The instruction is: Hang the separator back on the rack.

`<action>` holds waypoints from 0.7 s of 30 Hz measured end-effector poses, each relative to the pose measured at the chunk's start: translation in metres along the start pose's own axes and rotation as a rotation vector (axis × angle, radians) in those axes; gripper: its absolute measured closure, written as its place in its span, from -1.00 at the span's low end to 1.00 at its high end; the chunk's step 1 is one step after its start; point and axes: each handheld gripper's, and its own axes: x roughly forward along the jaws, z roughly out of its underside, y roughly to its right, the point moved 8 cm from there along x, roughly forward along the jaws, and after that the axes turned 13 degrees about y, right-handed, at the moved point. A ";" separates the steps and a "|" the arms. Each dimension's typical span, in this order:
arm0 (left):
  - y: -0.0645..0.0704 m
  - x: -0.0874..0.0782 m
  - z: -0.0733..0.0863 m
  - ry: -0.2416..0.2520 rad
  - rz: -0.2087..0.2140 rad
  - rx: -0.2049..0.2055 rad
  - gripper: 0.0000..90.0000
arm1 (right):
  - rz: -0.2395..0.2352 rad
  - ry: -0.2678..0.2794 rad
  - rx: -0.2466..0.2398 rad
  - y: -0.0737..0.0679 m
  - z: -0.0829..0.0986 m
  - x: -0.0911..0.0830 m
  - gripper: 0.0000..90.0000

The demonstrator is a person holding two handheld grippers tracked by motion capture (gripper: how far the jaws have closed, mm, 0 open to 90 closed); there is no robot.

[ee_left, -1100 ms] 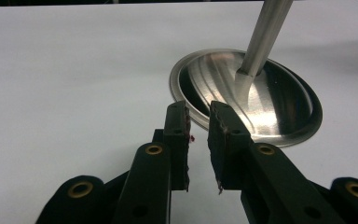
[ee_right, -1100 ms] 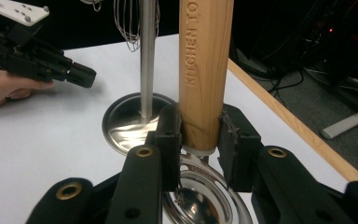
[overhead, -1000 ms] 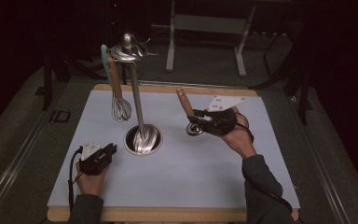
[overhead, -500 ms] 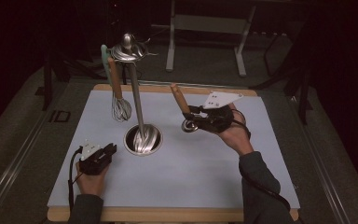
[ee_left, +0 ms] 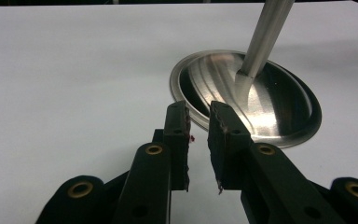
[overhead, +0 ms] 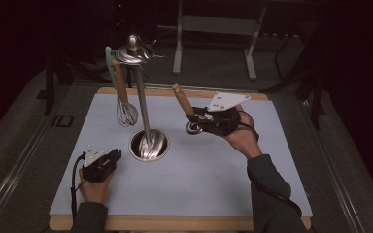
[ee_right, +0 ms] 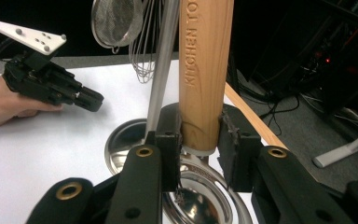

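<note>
- The high view is dim and grainy, with black surroundings.
- Overhead light whitens the worktop [ee_left: 74,70].
- Glare streaks the steel base [ee_left: 261,100].
- The wooden handle [ee_right: 205,70] is sharp; its background is soft.

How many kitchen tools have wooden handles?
2. A whisk hangs from the metal stand; a ladle is clamped in the right gripper. Others may hide behind the stand's top.

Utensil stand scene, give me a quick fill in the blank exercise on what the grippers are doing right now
The right gripper is shut on a utensil's ____ handle.
A whisk hangs from the ____ of the metal stand.
The left gripper holds ____ between its jaws.
The left gripper points at the stand's round ____.

Missing words: wooden; top; nothing; base
</note>
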 end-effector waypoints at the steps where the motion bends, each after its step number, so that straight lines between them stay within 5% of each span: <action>1: 0.000 0.000 0.000 0.000 0.000 0.000 0.74 | -0.001 0.003 0.001 -0.001 -0.001 0.001 0.58; 21: 0.000 0.000 0.000 -0.001 0.002 0.000 0.73 | -0.032 0.060 -0.007 -0.008 -0.020 0.009 0.58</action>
